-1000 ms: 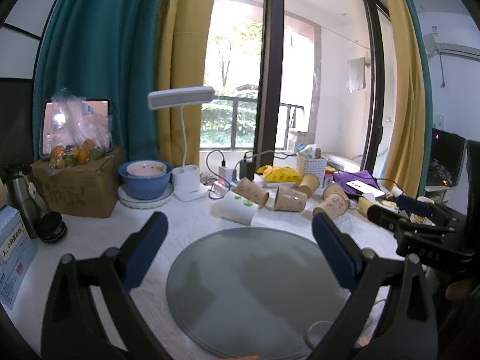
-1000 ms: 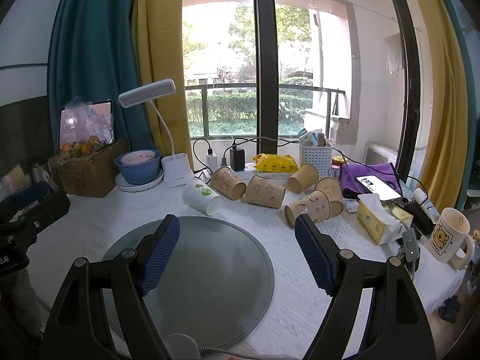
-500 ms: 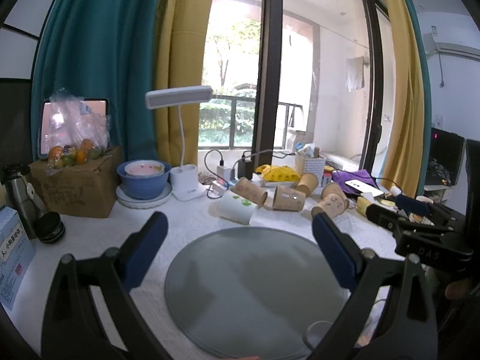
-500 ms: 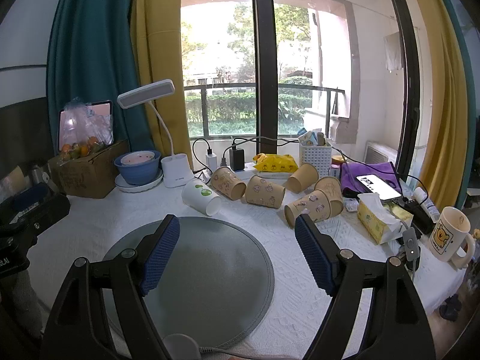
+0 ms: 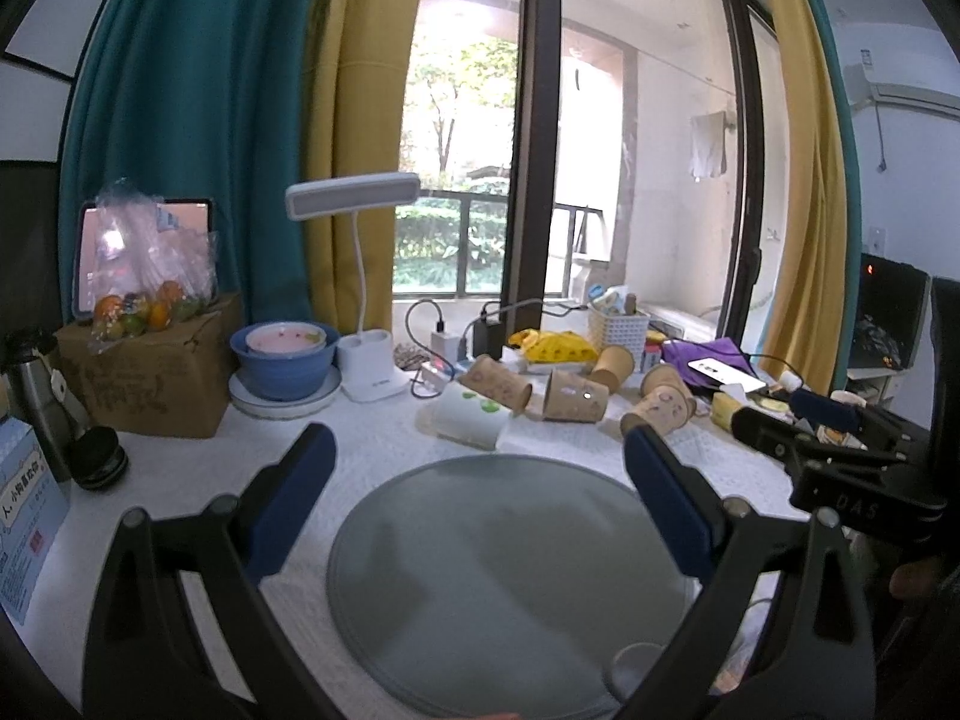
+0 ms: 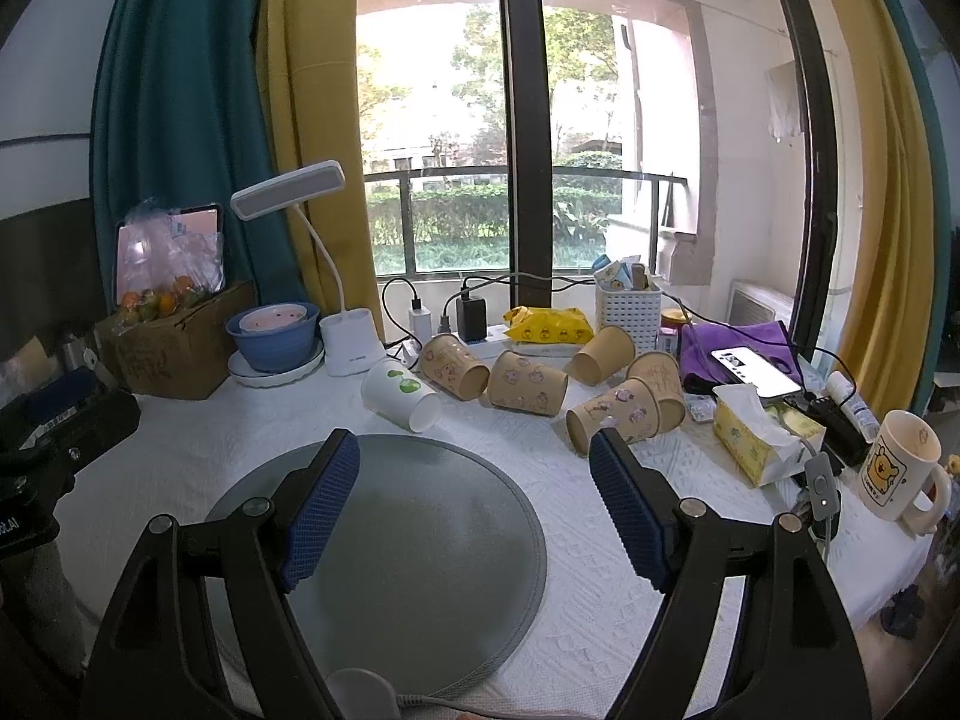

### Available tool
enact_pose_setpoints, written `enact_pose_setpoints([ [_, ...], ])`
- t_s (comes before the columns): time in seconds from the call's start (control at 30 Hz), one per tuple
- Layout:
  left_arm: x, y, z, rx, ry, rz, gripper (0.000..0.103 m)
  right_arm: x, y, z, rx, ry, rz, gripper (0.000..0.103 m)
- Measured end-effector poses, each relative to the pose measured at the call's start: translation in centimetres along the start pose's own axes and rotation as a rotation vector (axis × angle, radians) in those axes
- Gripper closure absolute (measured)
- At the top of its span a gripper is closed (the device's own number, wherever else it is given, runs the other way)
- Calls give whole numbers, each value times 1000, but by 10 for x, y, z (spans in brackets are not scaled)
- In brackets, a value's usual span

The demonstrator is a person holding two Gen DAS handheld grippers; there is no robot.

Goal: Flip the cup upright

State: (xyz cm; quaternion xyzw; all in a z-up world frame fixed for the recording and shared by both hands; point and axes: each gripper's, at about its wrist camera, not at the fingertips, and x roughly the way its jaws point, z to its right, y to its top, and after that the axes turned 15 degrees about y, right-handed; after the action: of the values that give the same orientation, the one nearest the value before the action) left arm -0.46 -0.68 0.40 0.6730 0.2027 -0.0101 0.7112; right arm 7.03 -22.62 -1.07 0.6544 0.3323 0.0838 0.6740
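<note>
Several paper cups lie on their sides beyond a round grey mat (image 6: 390,516): a white cup with green leaves (image 6: 401,396), also in the left wrist view (image 5: 471,416), and brown printed cups (image 6: 528,383) (image 6: 615,417) to its right. My left gripper (image 5: 477,468) is open and empty above the mat (image 5: 504,558), well short of the cups. My right gripper (image 6: 474,468) is open and empty over the mat's right part, short of the cups. The right gripper's body shows at the right edge of the left wrist view (image 5: 840,456).
A white desk lamp (image 6: 351,342), blue bowl (image 6: 273,339), cardboard box with fruit (image 6: 174,342), chargers, white basket (image 6: 627,309), tissue box (image 6: 762,432), phone on purple cloth (image 6: 753,363) and bear mug (image 6: 900,465) ring the white tablecloth. A thermos (image 5: 36,390) stands left.
Both views have shifted very slightly; the grippers stay open and nothing on the table has moved.
</note>
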Motion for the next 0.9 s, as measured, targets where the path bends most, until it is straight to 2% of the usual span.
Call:
enact_pose_setpoints([
  [0.9,6,1,-1,1,3,-15,5,3,-2,-1,9,0,-12,22],
])
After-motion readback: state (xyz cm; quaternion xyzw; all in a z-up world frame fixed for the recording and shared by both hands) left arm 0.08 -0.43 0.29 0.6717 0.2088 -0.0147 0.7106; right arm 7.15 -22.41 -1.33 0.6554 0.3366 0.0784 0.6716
